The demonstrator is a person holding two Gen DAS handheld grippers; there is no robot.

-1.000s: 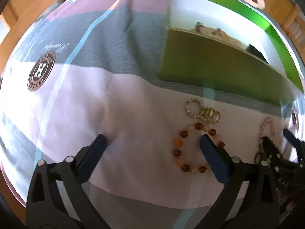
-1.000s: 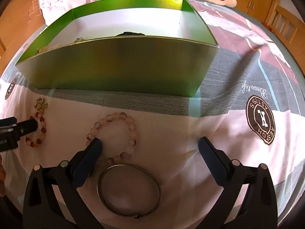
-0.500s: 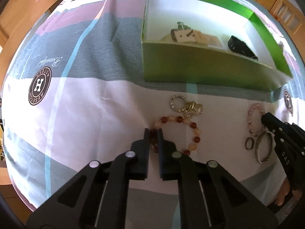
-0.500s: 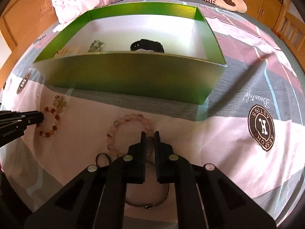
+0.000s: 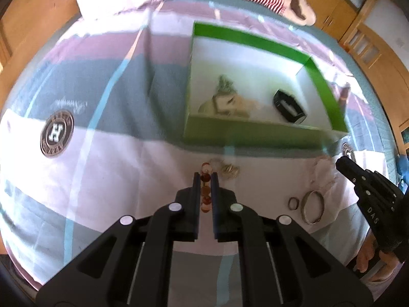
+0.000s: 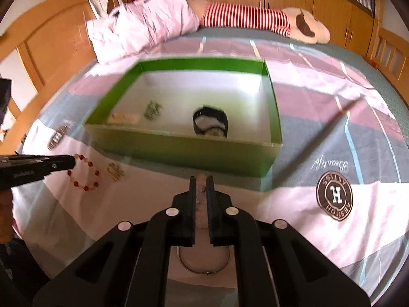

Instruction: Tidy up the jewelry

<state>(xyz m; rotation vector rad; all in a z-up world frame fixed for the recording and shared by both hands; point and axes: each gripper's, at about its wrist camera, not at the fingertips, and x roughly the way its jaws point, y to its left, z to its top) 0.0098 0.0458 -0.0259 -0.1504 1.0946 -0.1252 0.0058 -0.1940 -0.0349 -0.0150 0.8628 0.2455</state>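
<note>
Now I'm gripping red bead bracelet (image 5: 205, 189) in left gripper (image 5: 205, 179), pink bead bracelet (image 6: 201, 192) in right gripper (image 6: 201, 183), both just before green box (image 6: 179, 151).

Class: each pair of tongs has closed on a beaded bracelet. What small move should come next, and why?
Probably carry both forward over the green box. The left tongs grip the red-and-amber bracelet; the right tongs grip the pale pink bracelet. The box's near wall stands just beyond both, and it already holds other pieces.
</note>
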